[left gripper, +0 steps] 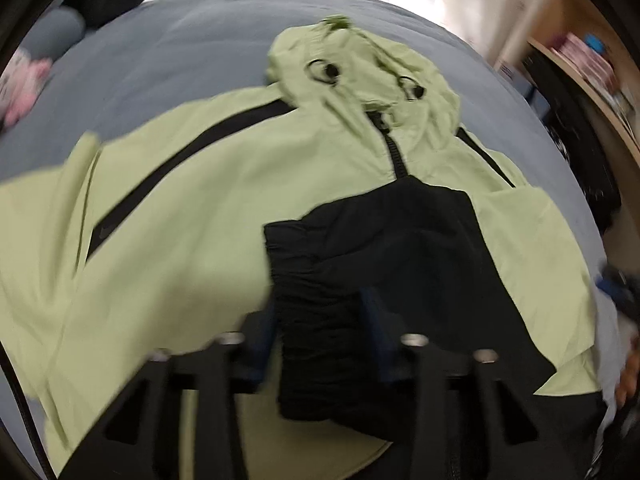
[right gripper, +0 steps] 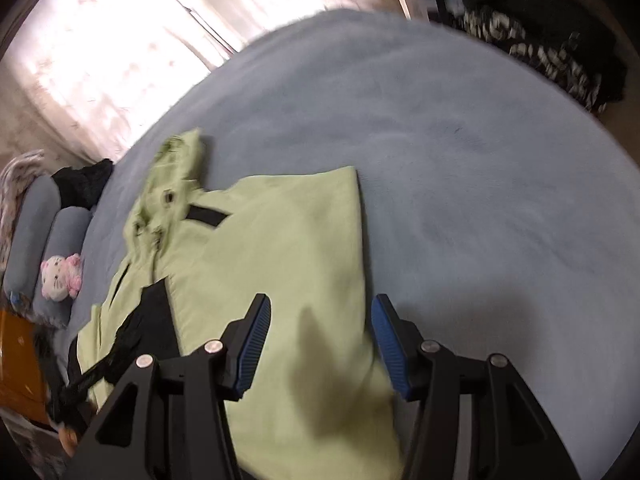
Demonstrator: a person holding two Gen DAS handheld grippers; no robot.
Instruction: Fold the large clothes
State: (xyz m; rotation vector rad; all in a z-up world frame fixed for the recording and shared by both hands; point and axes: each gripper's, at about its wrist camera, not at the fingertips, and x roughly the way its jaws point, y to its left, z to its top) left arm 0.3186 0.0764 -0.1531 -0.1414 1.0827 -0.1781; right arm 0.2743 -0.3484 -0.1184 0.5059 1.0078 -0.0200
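Observation:
A light green hooded jacket [left gripper: 224,208] with black stripes and a black zip lies front up on a grey-blue bed [left gripper: 168,52], hood towards the far side. Its black sleeve end [left gripper: 384,240] is laid across the chest. My left gripper [left gripper: 320,332] is shut on the black cuff [left gripper: 320,344], which fills the gap between the blue pads. In the right wrist view the jacket [right gripper: 280,240] shows a folded straight right edge. My right gripper [right gripper: 322,344] hangs open just above that edge near the hem, with nothing pinched between its fingers [right gripper: 256,336].
Two grey pillows [right gripper: 44,216], a pink and white plush toy [right gripper: 60,272] and dark clothes [right gripper: 84,184] lie at the head of the bed. A wooden shelf [left gripper: 592,80] stands beyond the bed's side. Wide bare bedding [right gripper: 480,160] stretches right of the jacket.

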